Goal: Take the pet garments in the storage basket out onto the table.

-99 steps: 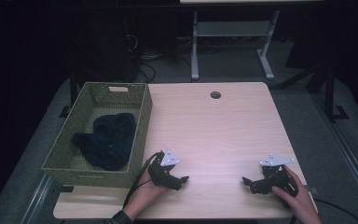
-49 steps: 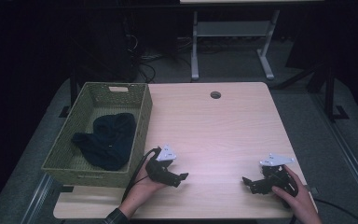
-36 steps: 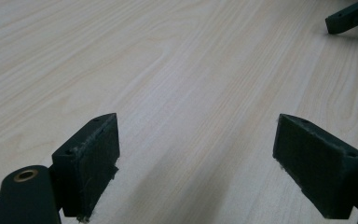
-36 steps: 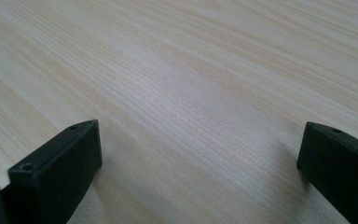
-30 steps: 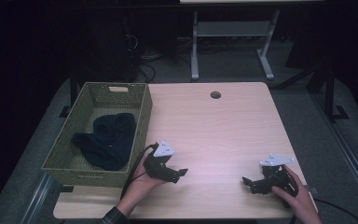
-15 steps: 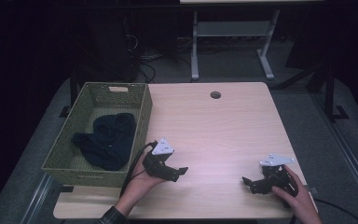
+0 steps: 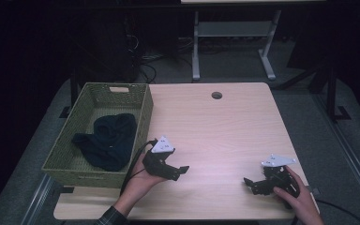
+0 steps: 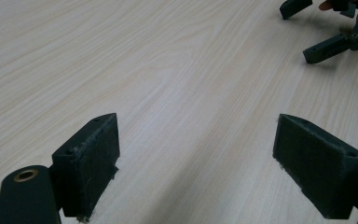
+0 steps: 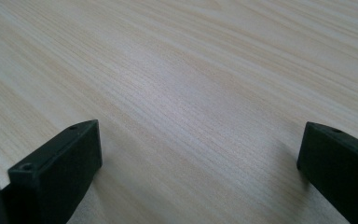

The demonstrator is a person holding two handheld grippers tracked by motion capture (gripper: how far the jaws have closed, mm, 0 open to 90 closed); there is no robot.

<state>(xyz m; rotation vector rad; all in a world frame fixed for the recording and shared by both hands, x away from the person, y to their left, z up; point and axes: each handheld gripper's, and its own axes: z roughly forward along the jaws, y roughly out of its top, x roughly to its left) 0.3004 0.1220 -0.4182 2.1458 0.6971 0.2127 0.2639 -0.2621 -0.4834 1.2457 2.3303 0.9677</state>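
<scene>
The fingers (image 8: 91,163) of the left gripper (image 7: 176,171) stand wide apart and hold nothing; bare table (image 7: 225,131) lies between them. The right gripper (image 7: 253,185) is also wide open and empty. The dark cloth (image 7: 108,140) lies inside the green basket (image 7: 145,110), with its long axis along the basket's length. The left gripper is just beside the basket's near right corner but points away from it, toward the right gripper. The right gripper is well apart from the basket, so I judge the left hand (image 7: 138,180) should turn and reach.
</scene>
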